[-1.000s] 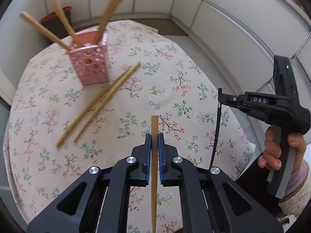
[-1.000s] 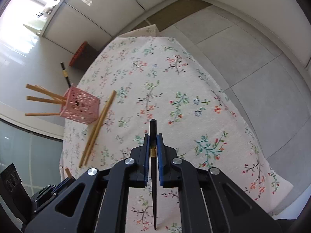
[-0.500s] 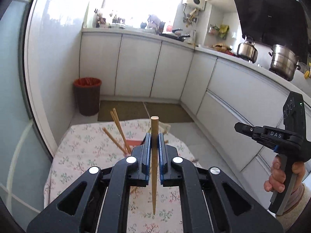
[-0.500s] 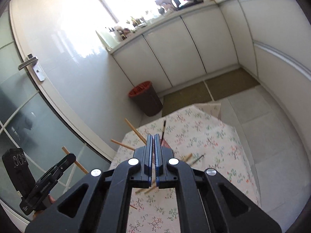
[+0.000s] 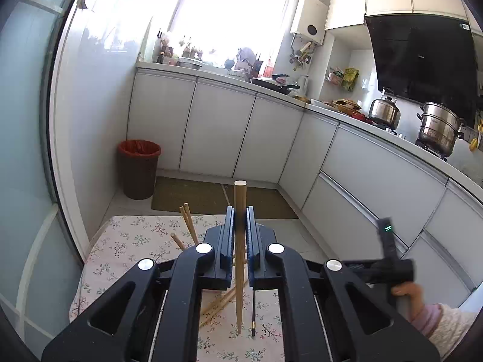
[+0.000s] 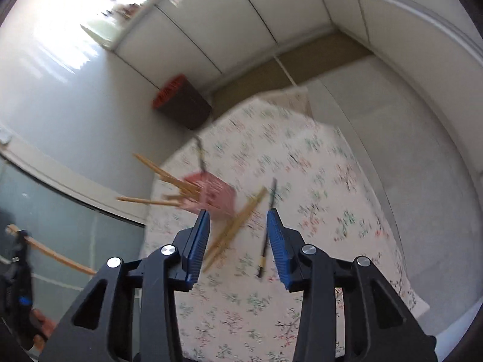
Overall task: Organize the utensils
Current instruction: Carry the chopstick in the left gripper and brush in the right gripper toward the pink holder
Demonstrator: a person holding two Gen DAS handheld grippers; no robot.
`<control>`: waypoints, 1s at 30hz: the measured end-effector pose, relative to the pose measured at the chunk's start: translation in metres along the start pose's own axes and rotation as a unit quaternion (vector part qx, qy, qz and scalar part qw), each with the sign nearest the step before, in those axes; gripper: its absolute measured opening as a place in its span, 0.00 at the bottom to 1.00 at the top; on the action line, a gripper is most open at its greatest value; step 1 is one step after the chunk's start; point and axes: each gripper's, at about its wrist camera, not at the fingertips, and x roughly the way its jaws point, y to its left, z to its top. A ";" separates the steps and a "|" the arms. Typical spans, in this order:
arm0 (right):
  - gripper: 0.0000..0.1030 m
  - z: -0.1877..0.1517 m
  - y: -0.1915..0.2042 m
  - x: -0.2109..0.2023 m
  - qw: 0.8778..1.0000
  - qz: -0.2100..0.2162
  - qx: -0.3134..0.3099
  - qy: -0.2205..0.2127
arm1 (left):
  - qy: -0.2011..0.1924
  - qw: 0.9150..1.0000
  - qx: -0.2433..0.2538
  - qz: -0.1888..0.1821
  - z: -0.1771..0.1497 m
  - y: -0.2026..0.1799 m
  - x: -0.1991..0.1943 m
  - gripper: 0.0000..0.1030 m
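Floral-cloth counter (image 6: pixel 317 181), soft and patterned, carries a pink perforated square holder (image 6: pixel 215 196) at 10 o'clock of the right gripper (image 6: pixel 238 241), whose jaws have just been opening, nothing between them. Loose bamboo chopsticks (image 6: pixel 235 226) and a slim black chopstick (image 6: pixel 267 235) lie below. Left gripper (image 5: pixel 240 241) clamps one smooth tapered chopstick (image 5: pixel 240 211). Risk: a tilted insertion could tip the light holder.

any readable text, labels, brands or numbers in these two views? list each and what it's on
Nothing reads clearly in either view.
Range hood: small logo on its front, too small to read.
Sticker at the hood's top corner: too small to read.
Packets on the wall shelf: print too small to read.
Right wrist view: motion-blurred, no text visible.
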 end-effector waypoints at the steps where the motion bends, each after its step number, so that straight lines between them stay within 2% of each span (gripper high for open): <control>1: 0.39 0.000 -0.006 0.025 1.000 -0.017 0.005 0.012 | 0.002 1.000 -0.001 -0.002 -0.002 0.000 0.000 0.06; 3: 0.37 0.003 -0.012 0.073 0.998 -0.032 0.014 0.046 | 0.005 1.000 0.001 -0.002 -0.007 0.000 0.000 0.06; 6: 0.37 0.014 0.003 0.122 0.997 -0.053 -0.007 0.062 | 0.013 1.000 0.001 -0.004 -0.012 0.003 0.000 0.06; 11: 0.32 0.034 0.022 0.171 0.992 -0.096 -0.037 0.073 | 0.022 1.000 -0.007 -0.005 -0.017 0.013 0.007 0.06; 17: 0.25 0.043 0.019 0.207 0.988 -0.110 -0.033 0.099 | 0.021 1.000 -0.012 -0.006 -0.018 0.021 0.014 0.06; 19: 0.23 0.044 0.021 0.210 0.989 -0.116 -0.039 0.084 | 0.022 1.000 -0.010 -0.005 -0.018 0.020 0.015 0.06; 22: 0.05 0.043 0.017 0.212 0.990 -0.120 -0.033 0.073 | 0.021 1.000 -0.010 -0.002 -0.018 0.019 0.014 0.06; 26: 0.04 0.028 -0.004 0.193 0.995 -0.077 -0.006 0.065 | 0.023 1.000 -0.008 0.001 -0.016 0.018 0.014 0.06; 30: 0.04 0.007 -0.008 0.128 1.000 -0.012 -0.027 0.006 | 0.026 1.000 -0.008 0.002 -0.016 0.016 0.016 0.06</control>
